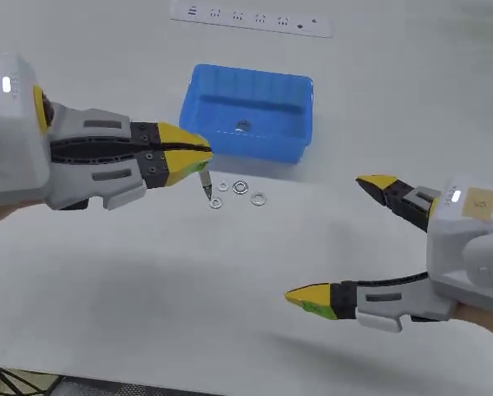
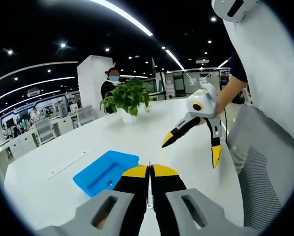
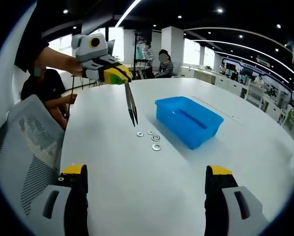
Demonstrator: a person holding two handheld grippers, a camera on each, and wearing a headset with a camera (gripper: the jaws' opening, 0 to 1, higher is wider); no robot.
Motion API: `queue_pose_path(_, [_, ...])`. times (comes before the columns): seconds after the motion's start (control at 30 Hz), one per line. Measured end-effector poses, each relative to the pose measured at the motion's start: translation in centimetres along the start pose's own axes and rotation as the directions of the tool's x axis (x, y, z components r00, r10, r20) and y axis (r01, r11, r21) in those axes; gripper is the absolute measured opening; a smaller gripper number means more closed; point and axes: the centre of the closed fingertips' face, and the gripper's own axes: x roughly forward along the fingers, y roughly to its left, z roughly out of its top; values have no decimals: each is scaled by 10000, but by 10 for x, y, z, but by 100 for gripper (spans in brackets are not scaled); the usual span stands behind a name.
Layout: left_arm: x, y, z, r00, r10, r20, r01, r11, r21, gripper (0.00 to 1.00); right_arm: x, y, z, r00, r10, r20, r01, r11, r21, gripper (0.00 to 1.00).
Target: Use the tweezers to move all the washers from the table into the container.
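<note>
On the white counter (image 1: pixel 147 280), just in front of the blue container (image 1: pixel 246 111), we see four washers (image 1: pixel 240 188) lying in a loose cluster, none touching its neighbour. A small ring (image 1: pixel 243 126) that looks like another washer sits on the container's floor, near the middle.

Our left claw (image 1: pixel 204 157) reaches in from the left of the head view, its yellow-tipped jaws pressed together on the upper end of the tweezers (image 1: pixel 206 188). The tweezers hang steeply down from the claw, and their points stand just beside the washer at the left end of the cluster. We cannot tell whether the points touch the counter or the washer. From the right gripper view the two thin legs of the tweezers lie close together, with nothing visible between them.

Our right claw (image 1: pixel 337 239) hovers over bare counter at the lower right, well apart from the washers and the container. Its jaws are spread wide and carry nothing.

Beyond the container, a white power strip (image 1: pixel 251 18) lies flat near the counter's far side.
</note>
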Motion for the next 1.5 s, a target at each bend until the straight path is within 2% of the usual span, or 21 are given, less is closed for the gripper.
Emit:
queue_pose_path(0.17, [5, 1, -3, 10000, 28, 52, -27, 9998, -187, 4, 3, 4, 6, 9995, 22, 310, -34, 9992, 403, 100])
queue_pose_path(0.3, [9, 0, -6, 10000, -94, -15, 94, 9998, -199, 4, 6, 7, 3, 9995, 164, 260, -179, 9983, 554, 100])
queue_pose_path(0.47, [10, 3, -7, 10000, -52, 32, 53, 9995, -308, 4, 6, 4, 4, 9991, 154, 400, -184, 9970, 753, 100])
queue_pose_path(0.7, [13, -1, -10, 9997, -236, -88, 234, 9993, -304, 4, 5, 1, 1, 9993, 123, 348, -152, 9962, 858, 99])
queue_pose_path(0.8, [13, -1, -11, 9996, -243, -133, 239, 9992, -313, 4, 5, 2, 3, 9988, 104, 479, -157, 9937, 1111, 99])
queue_pose_path(1.07, [12, 0, -14, 9997, -181, -186, 173, 9989, -431, 4, 7, 4, 3, 9989, 160, 440, -207, 9938, 1088, 99])
queue_pose_path(1.2, [13, -3, -14, 9994, -250, -247, 239, 9987, -460, 4, 7, 6, 2, 9989, 237, 406, -281, 9933, 1123, 99])
queue_pose_path(1.5, [18, -4, -9, 9993, -295, -210, 286, 9986, -448, 4, 10, 10, 5, 9983, 383, 431, -427, 9933, 1073, 98])
